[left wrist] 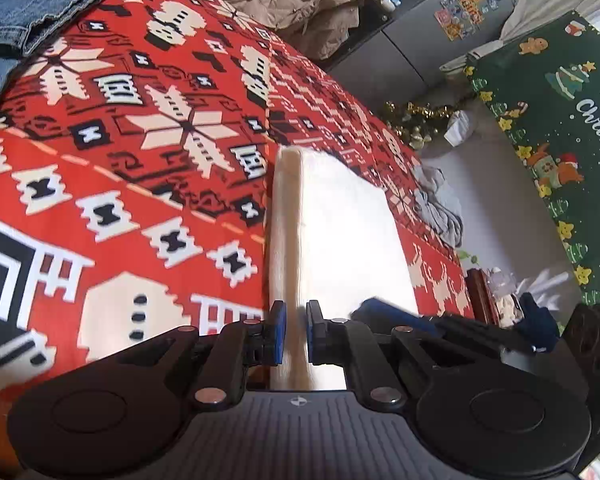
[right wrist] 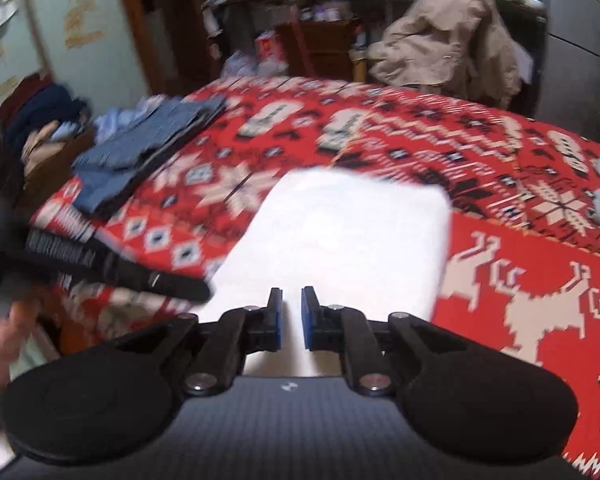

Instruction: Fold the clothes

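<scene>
Blue-padded black fingers of the left gripper (left wrist: pixel 296 330) sit narrowly apart, pinching the near edge of a folded white cloth (left wrist: pixel 340 232) that stands tilted on edge above the red patterned Christmas blanket (left wrist: pixel 120 184). Just to its right, the right gripper (right wrist: pixel 291 318) has its fingers narrow around the same cloth's near edge (right wrist: pixel 340 240); whether they truly clamp it is blurred. Folded blue denim jeans (right wrist: pixel 148 152) lie near the blanket's far left edge, well apart from the cloth. A crumpled grey garment (left wrist: pixel 440 204) lies at the right edge, and a beige jacket (right wrist: pixel 448 36) is heaped beyond the far side.
</scene>
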Demonstrator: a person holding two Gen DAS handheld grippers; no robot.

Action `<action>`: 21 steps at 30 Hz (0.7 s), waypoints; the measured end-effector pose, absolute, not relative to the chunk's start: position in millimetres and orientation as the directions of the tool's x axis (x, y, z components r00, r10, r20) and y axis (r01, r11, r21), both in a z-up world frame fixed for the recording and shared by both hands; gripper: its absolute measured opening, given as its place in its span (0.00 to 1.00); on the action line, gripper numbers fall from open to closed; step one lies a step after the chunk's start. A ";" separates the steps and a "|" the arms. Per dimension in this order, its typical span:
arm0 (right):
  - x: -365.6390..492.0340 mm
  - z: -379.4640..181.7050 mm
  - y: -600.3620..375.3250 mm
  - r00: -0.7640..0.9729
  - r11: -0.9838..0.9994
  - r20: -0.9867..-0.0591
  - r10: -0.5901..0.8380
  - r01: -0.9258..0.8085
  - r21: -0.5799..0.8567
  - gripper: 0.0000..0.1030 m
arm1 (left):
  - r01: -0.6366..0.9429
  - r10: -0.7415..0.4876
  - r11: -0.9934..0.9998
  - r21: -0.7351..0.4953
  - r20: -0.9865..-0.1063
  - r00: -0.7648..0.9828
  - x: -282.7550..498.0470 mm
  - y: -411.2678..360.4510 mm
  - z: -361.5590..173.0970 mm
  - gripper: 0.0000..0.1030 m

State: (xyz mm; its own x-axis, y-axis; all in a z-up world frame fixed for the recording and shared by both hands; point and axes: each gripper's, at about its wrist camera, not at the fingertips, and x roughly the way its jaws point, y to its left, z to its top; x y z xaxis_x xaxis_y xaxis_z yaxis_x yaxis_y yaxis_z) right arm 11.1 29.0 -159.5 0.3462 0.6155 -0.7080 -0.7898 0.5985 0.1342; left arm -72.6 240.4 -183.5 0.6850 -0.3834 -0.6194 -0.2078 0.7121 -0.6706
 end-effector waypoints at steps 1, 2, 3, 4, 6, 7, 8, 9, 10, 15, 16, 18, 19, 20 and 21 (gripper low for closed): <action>4.1 -160.6 29.6 0.337 0.583 -0.708 0.621 -0.802 0.130 0.13 | -0.206 -0.389 0.712 -0.672 -0.621 0.681 -74.1 239.3 -183.3 0.09; -2.6 -161.6 30.2 0.326 0.568 -0.707 0.627 -0.813 0.129 0.13 | -0.203 -0.395 0.711 -0.673 -0.621 0.677 -75.8 237.8 -183.2 0.08; -7.7 -162.0 31.4 0.307 0.551 -0.705 0.640 -0.822 0.143 0.13 | -0.200 -0.399 0.713 -0.672 -0.625 0.671 -77.5 236.1 -183.1 0.08; -12.8 -162.8 33.8 0.287 0.535 -0.704 0.650 -0.831 0.155 0.13 | -0.198 -0.404 0.716 -0.669 -0.629 0.664 -79.3 234.3 -183.4 0.08; -20.2 -163.7 38.7 0.270 0.515 -0.704 0.657 -0.843 0.156 0.12 | -0.199 -0.395 0.731 -0.652 -0.643 0.656 -83.3 230.7 -182.8 0.08; -23.3 -163.8 40.6 0.264 0.507 -0.704 0.660 -0.848 0.157 0.12 | -0.200 -0.391 0.738 -0.644 -0.650 0.652 -85.2 229.0 -182.4 0.08; -25.8 -163.6 41.9 0.258 0.500 -0.703 0.663 -0.851 0.159 0.12 | -0.195 -0.394 0.737 -0.647 -0.647 0.653 -86.8 229.5 -181.6 0.08; -25.4 -161.9 40.0 0.256 0.501 -0.699 0.667 -0.849 0.167 0.12 | -0.195 -0.396 0.733 -0.651 -0.643 0.656 -88.2 230.4 -180.5 0.08; -25.0 -160.1 38.1 0.255 0.502 -0.696 0.672 -0.847 0.174 0.12 | -0.198 -0.391 0.733 -0.651 -0.641 0.661 -89.0 231.2 -178.9 0.08; -3.9 -142.2 20.9 0.352 0.575 -0.659 0.665 -0.805 0.150 0.12 | -0.204 -0.338 0.749 -0.630 -0.629 0.701 -81.3 237.4 -166.0 0.07; 5.8 -140.5 18.7 0.380 0.599 -0.659 0.649 -0.789 0.135 0.12 | -0.203 -0.325 0.753 -0.626 -0.623 0.712 -76.5 237.8 -162.3 0.07; 25.8 -138.3 15.6 0.432 0.648 -0.657 0.618 -0.753 0.115 0.12 | -0.183 -0.306 0.771 -0.610 -0.607 0.733 -63.1 235.3 -154.1 0.07; 34.8 -139.4 14.5 0.445 0.665 -0.656 0.610 -0.737 0.119 0.12 | -0.165 -0.304 0.779 -0.605 -0.595 0.744 -54.3 232.5 -149.4 0.07; 43.8 -140.5 13.4 0.457 0.682 -0.655 0.602 -0.721 0.124 0.12 | -0.147 -0.305 0.788 -0.598 -0.587 0.750 -44.3 228.4 -145.8 0.07; 52.2 -141.9 12.7 0.467 0.697 -0.655 0.594 -0.706 0.129 0.12 | -0.130 -0.307 0.796 -0.592 -0.578 0.756 -34.3 224.4 -142.2 0.06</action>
